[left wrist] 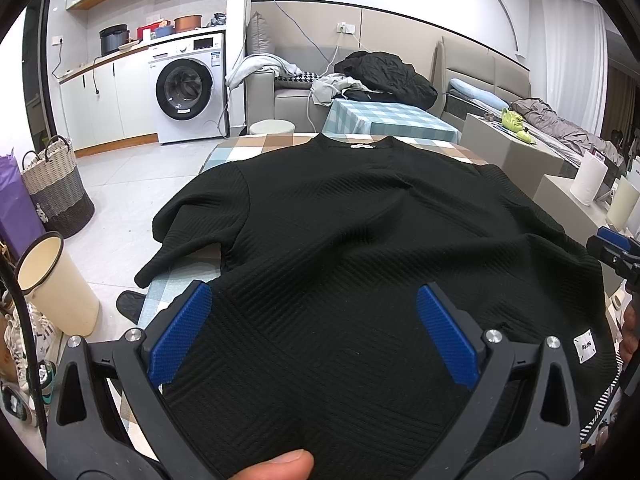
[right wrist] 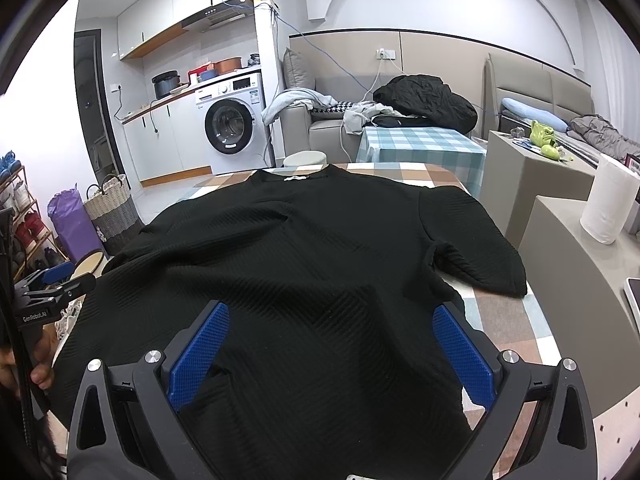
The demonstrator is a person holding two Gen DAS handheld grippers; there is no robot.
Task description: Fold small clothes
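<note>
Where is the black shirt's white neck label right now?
In both views the white neck label sits at the far collar edge of the black shirt, spread on the checked tablecloth.

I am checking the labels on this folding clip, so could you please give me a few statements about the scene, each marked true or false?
1. The black shirt lies spread on the checked tablecloth. True.
2. The left gripper is shut on the hem. False: its jaws stand wide open over the cloth.
3. The right gripper is open. True.
4. The shirt's collar points toward the cameras. False: it points away, toward the washing machine.
5. A paper towel roll stands on the right. True.
</note>
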